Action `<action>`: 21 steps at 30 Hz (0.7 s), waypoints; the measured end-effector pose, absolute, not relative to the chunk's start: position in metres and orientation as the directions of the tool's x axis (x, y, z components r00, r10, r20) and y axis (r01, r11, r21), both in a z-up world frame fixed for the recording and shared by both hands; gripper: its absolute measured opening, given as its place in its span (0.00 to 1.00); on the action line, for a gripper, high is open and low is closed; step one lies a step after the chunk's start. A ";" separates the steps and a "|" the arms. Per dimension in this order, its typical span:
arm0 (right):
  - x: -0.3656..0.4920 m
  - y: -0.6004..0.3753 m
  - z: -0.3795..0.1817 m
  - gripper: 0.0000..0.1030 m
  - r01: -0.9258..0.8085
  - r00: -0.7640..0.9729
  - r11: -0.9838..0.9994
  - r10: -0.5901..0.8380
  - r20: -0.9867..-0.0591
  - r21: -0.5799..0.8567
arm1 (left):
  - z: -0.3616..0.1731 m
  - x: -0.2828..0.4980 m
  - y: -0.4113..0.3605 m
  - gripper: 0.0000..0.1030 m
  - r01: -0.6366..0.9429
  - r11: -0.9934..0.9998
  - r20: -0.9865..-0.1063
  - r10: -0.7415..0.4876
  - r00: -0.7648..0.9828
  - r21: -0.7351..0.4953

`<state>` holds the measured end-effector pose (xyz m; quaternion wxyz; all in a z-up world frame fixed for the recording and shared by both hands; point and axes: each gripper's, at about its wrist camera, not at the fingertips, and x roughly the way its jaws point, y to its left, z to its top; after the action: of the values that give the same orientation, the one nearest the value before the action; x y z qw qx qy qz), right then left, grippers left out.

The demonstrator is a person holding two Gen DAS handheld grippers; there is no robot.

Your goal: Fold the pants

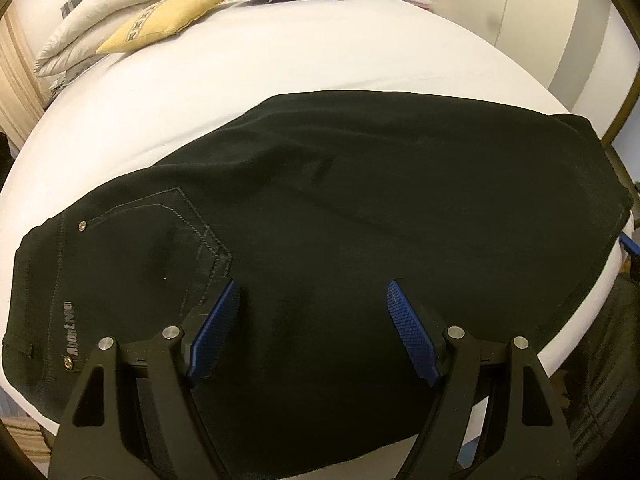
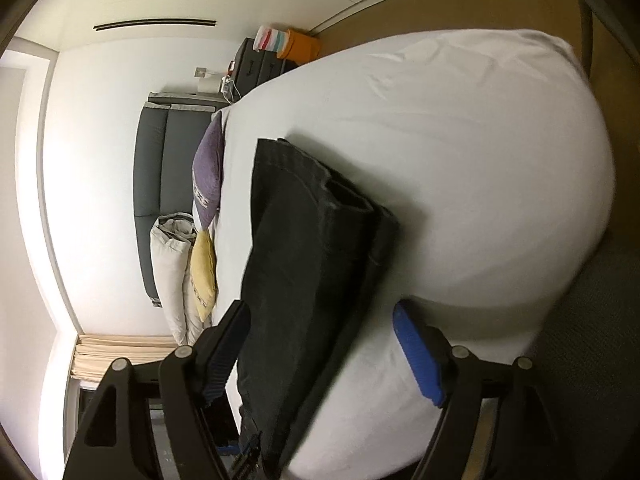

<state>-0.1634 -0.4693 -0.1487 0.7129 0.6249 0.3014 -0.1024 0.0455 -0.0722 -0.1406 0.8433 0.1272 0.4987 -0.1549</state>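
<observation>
Blue-padded fingers of the left gripper are hanging spread wide over the near edge of the black pants, pinching nothing. The pants are lying on the white bed, already doubled leg over leg, with the waistband and back pocket toward the left and the leg hems toward the right, near the bed's edge.

From the right wrist view, the right gripper is also standing with its fingers spread apart, straddling the hem end of the pants without closing on it. That camera is rolled sideways, so this gripper appears to be turned on its side and looking along the length of the garment toward the purple cushion and yellow cushion.

Judging from the lie of the cloth, the step in hand is probably taking the hem end to carry it over toward the waistband. To do it well, each gripper should be catching all stacked layers together at the corners, since the hems are sitting slightly staggered. Lifting evenly and keeping the edge taut between both grips should be stopping the middle from sagging into a crease.
</observation>
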 end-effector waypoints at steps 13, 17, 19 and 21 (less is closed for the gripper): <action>-0.138 -0.482 -0.161 0.42 0.399 0.893 0.063 0.201 -0.403 0.915 | -0.140 0.047 -0.081 0.74 0.397 0.918 -0.877 -0.199 0.438 -0.010; -0.134 -0.481 -0.166 0.11 0.421 0.879 0.080 0.212 -0.428 0.904 | -0.142 0.051 -0.086 0.74 0.392 0.919 -0.877 -0.217 0.429 -0.036; -0.134 -0.479 -0.163 0.10 0.420 0.878 0.099 0.205 -0.432 0.902 | -0.142 0.049 -0.089 0.74 0.393 0.918 -0.875 -0.230 0.426 -0.050; -0.132 -0.477 -0.158 0.09 0.426 0.873 0.130 0.199 -0.444 0.895 | -0.141 0.046 -0.093 0.74 0.399 0.914 -0.869 -0.255 0.424 -0.074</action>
<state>-0.1319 -0.4766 -0.1584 0.7127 0.6549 0.2386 -0.0797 0.0460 -0.0930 -0.1411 0.8409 0.0717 0.5000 -0.1945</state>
